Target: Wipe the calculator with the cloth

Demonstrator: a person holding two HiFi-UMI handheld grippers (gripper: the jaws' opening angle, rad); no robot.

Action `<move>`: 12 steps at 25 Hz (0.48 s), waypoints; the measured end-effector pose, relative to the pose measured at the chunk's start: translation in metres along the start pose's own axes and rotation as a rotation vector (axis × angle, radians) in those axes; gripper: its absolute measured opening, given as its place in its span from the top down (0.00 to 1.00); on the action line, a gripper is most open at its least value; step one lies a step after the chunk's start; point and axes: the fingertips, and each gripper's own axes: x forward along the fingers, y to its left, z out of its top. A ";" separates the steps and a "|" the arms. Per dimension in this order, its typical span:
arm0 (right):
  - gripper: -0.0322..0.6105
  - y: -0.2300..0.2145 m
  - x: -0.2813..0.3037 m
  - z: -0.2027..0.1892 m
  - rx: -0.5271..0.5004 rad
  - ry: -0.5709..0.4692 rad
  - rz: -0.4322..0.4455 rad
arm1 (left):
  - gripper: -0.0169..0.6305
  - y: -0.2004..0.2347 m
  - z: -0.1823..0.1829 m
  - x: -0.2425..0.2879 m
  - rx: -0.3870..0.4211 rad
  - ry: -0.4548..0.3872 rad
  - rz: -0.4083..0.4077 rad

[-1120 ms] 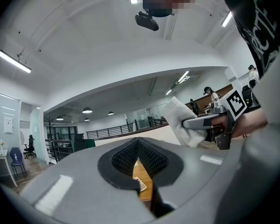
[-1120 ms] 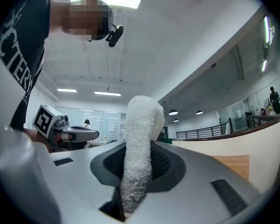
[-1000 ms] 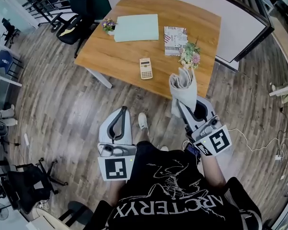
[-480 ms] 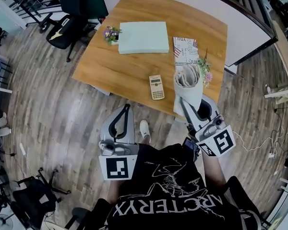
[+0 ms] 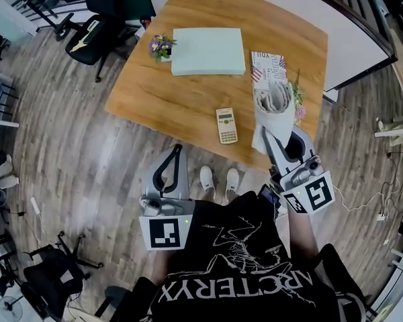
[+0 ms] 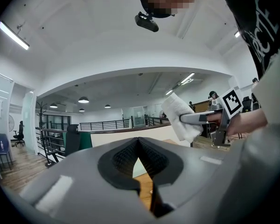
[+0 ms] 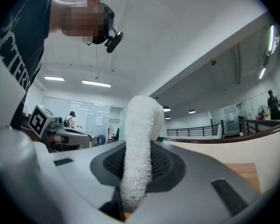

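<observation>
White cloth in right gripper fingers | left gripper fingers closed, empty | calculator on table

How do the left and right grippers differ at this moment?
The right gripper is shut on the cloth; the left gripper is shut on nothing. In the head view the right gripper reaches over the table edge, right of the calculator; the left gripper hangs over the floor, short of the table. Both point toward the table, and neither touches the calculator.
</observation>
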 end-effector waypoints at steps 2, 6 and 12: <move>0.81 -0.004 0.001 -0.001 0.002 -0.001 0.006 | 0.96 -0.002 0.001 0.003 0.008 0.006 0.004; 0.81 -0.009 0.008 -0.020 -0.018 0.050 0.057 | 0.96 -0.007 0.011 0.011 0.017 -0.010 0.020; 0.81 -0.013 0.036 -0.144 -0.290 0.467 0.233 | 0.96 -0.020 0.016 0.010 0.029 -0.001 0.046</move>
